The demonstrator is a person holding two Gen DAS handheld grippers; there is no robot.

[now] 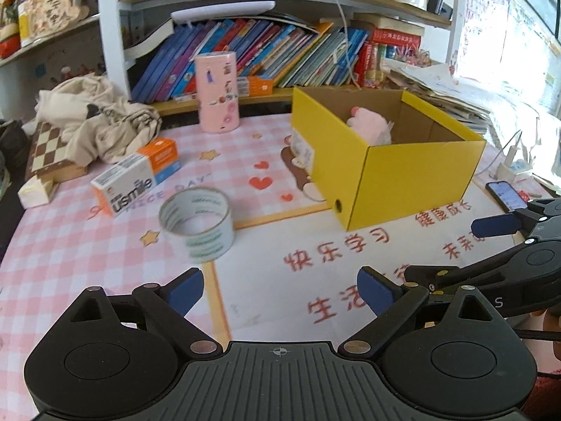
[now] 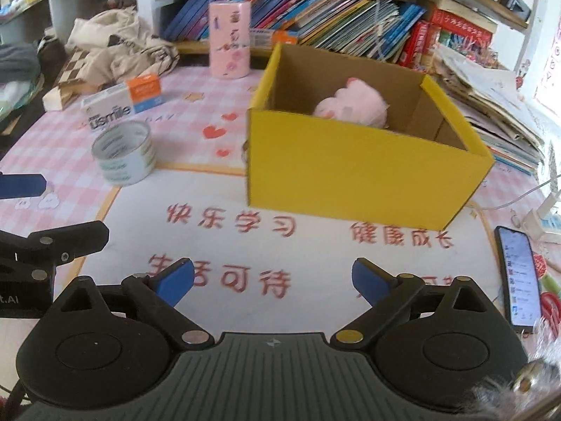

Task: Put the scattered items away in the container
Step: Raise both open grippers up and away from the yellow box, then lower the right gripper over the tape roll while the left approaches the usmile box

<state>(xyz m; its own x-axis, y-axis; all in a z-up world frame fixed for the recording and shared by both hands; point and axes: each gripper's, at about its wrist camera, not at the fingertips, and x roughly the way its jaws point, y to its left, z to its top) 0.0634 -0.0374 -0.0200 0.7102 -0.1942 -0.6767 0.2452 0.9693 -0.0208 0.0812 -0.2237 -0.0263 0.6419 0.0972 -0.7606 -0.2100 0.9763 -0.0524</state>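
Note:
A yellow cardboard box point(image 1: 403, 179) point(image 2: 350, 172) stands open on the desk mat, with a pink plush toy point(image 1: 368, 124) point(image 2: 354, 105) inside. A roll of clear tape point(image 1: 196, 224) point(image 2: 124, 156) stands on the mat left of the box. A white and orange usmile box point(image 1: 136, 175) point(image 2: 122, 100) lies behind the tape. A pink cylinder point(image 1: 217, 93) point(image 2: 229, 40) stands at the back. My left gripper point(image 1: 280, 293) is open and empty, just in front of the tape. My right gripper point(image 2: 273, 280) is open and empty, in front of the box.
A phone point(image 2: 519, 277) point(image 1: 506, 194) lies right of the box, with a white charger point(image 2: 540, 215) and cable behind it. Crumpled beige cloth point(image 1: 94, 122) and a chessboard point(image 1: 49, 151) lie at the back left. Bookshelves point(image 1: 263, 56) and stacked papers point(image 2: 491, 105) border the desk.

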